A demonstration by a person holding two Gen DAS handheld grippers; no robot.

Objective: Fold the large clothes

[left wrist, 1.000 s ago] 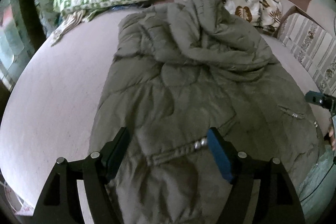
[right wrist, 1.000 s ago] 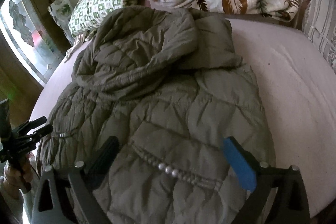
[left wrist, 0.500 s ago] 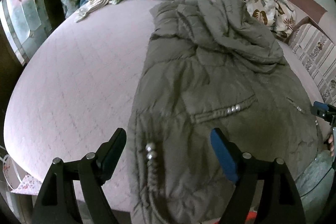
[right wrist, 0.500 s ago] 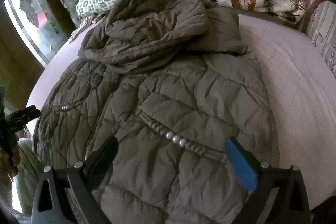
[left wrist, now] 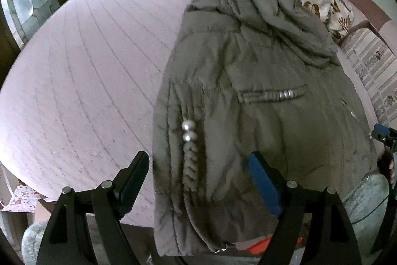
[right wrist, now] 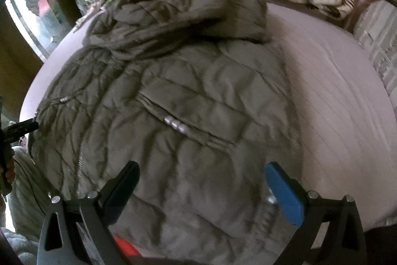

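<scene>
The coat [left wrist: 260,96] lay spread on the bed [left wrist: 86,81], filling the centre and right of the left view, its hem hanging over the near edge at the bottom. The puffy, slippery shell could slide off that edge, or a pinch could catch only the top layer (my guess). The left gripper [left wrist: 198,180] was wide open, holding nothing, its jaws straddling the coat's left border. The right gripper [right wrist: 202,188] gaped equally empty above the lower hem at bottom centre
</scene>
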